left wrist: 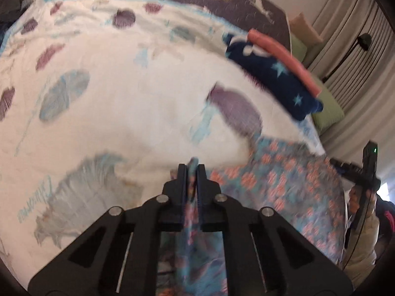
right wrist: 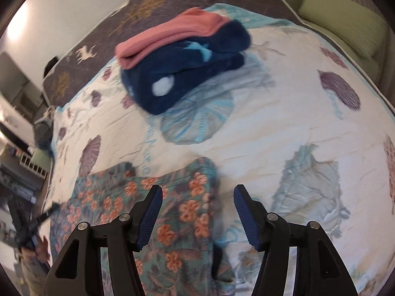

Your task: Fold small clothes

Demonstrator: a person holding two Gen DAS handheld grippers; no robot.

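Note:
A floral garment (left wrist: 284,192) in teal with orange flowers lies on the bed at the near edge; it also shows in the right wrist view (right wrist: 158,212). My left gripper (left wrist: 192,170) is shut on an edge of this garment, with cloth pinched between its fingers and hanging below. My right gripper (right wrist: 197,202) is open and empty, hovering just above the garment's right edge. The left wrist view is motion-blurred.
A white seashell-print bedspread (right wrist: 284,113) covers the bed. A folded stack of a navy star-print fleece (right wrist: 187,74) with a pink garment (right wrist: 170,34) on top sits farther back, also seen in the left wrist view (left wrist: 276,74). Green cushions (right wrist: 345,22) lie beyond the bed.

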